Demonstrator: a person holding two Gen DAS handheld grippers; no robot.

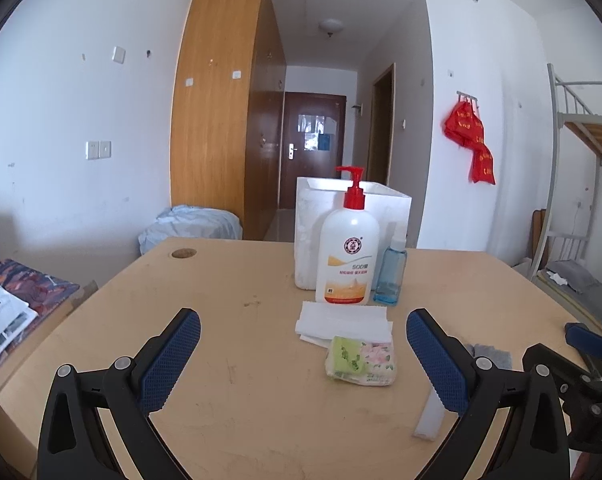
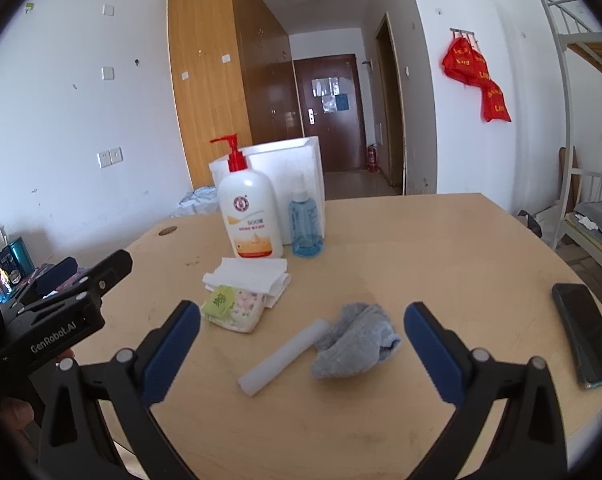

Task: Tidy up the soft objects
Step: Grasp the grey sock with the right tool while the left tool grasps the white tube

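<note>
Presently both hand-held grippers hover jaws apart, the right hand-held gripper [image 2: 301, 348] framing the crumpled grey cloth sock [image 2: 353, 340] on the pale wooden table [image 2: 441, 248]; best descend squarely, pinching the sock's bunched middle, clear of the white foam stick [image 2: 285, 356] touching it.

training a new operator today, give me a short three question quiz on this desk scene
1. True or false: the grey crumpled cloth touches the white foam stick.
2. Which stands right beside the white lotion pump bottle with the red pump? A) dark flat phone B) small clear blue spray bottle C) grey cloth
3. Fill in: the green and floral tissue packet overlaps the folded white ____.

Key: 1 true. 2 B. 3 paper towels. Both the left hand-held gripper and the right hand-held gripper are open and hold nothing.
</note>
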